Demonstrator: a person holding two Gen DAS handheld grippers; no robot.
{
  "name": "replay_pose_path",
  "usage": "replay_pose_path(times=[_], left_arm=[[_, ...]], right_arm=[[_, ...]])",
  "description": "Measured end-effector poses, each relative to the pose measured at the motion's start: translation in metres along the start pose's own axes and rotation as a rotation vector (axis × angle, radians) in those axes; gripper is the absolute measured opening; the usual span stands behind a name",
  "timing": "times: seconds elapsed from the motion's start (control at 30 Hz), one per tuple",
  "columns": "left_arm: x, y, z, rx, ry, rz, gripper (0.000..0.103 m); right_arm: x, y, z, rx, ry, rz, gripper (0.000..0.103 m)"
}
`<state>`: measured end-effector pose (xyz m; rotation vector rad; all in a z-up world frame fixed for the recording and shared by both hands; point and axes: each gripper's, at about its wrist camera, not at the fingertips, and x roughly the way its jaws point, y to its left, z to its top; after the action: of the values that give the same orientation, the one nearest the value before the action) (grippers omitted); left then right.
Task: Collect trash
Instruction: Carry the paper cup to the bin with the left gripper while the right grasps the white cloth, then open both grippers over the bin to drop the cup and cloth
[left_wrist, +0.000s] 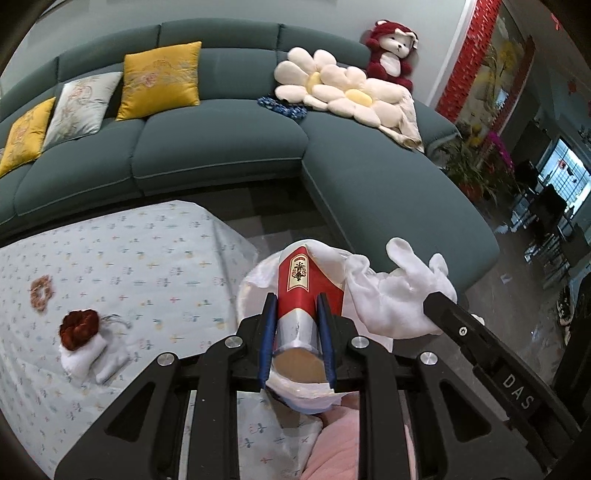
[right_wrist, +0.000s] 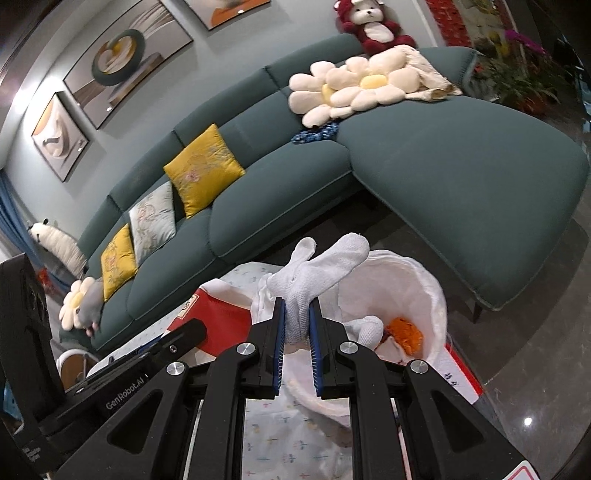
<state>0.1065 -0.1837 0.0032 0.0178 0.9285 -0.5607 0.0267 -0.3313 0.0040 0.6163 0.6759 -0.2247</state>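
Right now my left gripper (left_wrist: 297, 314) clamps the stiff, light red carton (left_wrist: 303, 286) above the bin (right_wrist: 424, 280) off the table's corner; my right gripper (right_wrist: 297, 317) pinches the limp white glove (right_wrist: 314, 273) mid-body, over the rim.

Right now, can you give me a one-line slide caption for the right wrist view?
Right gripper clamps a white glove over the white-lined trash bin, teal sofa behind.

Both the left gripper (left_wrist: 296, 321) and the right gripper (right_wrist: 296, 330) are black linkages with silver rivets and ribbed blue pads (left_wrist: 269, 332), lettered "DAS" and "GenRobot.AI".
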Motion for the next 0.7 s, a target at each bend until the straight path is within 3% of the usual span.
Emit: replay_pose_path(times=[0.17, 0.3, 0.7], left_arm=[[0.017, -0.008, 0.004, -0.006, 0.013, -0.018, 0.024], [0.021, -0.008, 0.005, -0.024, -0.002, -0.011, 0.033], [0.025, 0.008, 0.008, -0.045, 0.002, 0.009, 0.034]], right_arm=[[0.006, -0.012, 0.003, 0.005, 0.006, -0.026, 0.012], [0.013, -0.02, 0.004, 0.015, 0.016, -0.036, 0.012], [0.035, -0.011, 0.004, 0.003, 0.047, -0.038, 0.012]])
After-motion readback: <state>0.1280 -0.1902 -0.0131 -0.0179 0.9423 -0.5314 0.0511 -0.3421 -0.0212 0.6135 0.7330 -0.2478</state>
